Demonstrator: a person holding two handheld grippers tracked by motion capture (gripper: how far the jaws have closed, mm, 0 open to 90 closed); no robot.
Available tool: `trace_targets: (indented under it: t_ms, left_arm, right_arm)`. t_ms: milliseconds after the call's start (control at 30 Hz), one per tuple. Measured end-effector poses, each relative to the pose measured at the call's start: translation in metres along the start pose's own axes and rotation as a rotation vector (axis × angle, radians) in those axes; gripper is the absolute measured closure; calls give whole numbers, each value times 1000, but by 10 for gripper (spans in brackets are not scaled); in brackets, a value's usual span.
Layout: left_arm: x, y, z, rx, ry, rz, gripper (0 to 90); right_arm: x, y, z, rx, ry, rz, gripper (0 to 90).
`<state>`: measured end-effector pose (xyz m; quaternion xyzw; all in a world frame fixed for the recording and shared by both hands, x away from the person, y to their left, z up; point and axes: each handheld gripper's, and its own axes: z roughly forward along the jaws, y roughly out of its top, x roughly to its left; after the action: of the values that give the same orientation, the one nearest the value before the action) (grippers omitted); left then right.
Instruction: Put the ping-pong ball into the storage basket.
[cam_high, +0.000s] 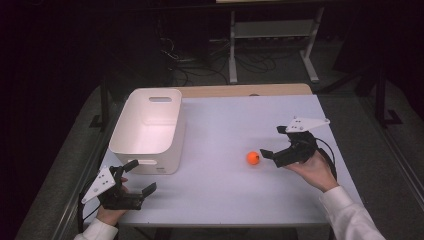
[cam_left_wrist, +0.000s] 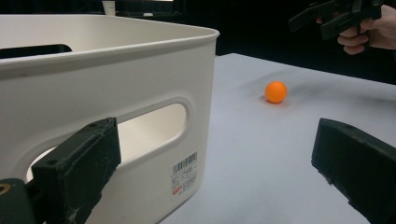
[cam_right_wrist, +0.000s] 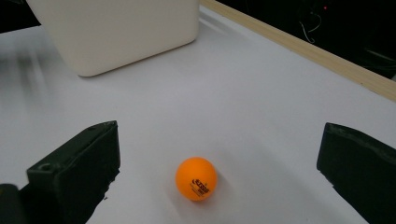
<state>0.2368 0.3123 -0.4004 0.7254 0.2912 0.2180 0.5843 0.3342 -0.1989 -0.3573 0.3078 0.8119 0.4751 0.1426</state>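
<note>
The small orange plastic ball (cam_high: 253, 158) is seen lying free on the white worktop (cam_high: 225, 195), right of centre. The right gripper (cam_high: 274, 142) is held just beside it, fingers spread wide and empty. A grasp appears to be in hand: the ball must be straddled, then pinched gently. The left gripper (cam_high: 138, 177), open too, is parked beside the white plastic bin (cam_high: 145, 150) near the left edge.

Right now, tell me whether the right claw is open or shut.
Open. The right claw has its jaws spread wide on either side of the orange ball, touching neither side of it; the ball rests on the table.
</note>
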Motion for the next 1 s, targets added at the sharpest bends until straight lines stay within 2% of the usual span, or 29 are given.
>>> trace_targets:
  t_ms: [100,133,500,533,667,733,900,933,1000]
  left_arm:
    - [-1,0,1,-8,-1,-8,9]
    - [0,0,0,3,0,6,9]
    - [0,0,0,4,-1,9,9]
    - [-1,0,1,-14,-4,-9,9]
    - [0,0,0,1,-1,6,9]
    - [-1,0,1,-14,-3,-10,9]
    - [-1,0,1,-10,-3,-5,9]
    - [1,0,0,5,-2,10,9]
    - [-1,0,1,-11,-4,-7,9]
  right_arm:
    - [0,2,3,7,7,-6,0]
    - [0,4,7,19,15,-8,0]
    - [-2,9,29,84,49,-6,0]
    - [-2,9,32,93,54,-14,0]
    - [-3,9,38,111,62,-13,0]
    - [-4,8,42,126,63,-12,0]
    - [-5,6,52,150,72,-11,0]
    - [-6,5,56,165,80,-14,0]
    - [-7,4,59,177,83,-13,0]
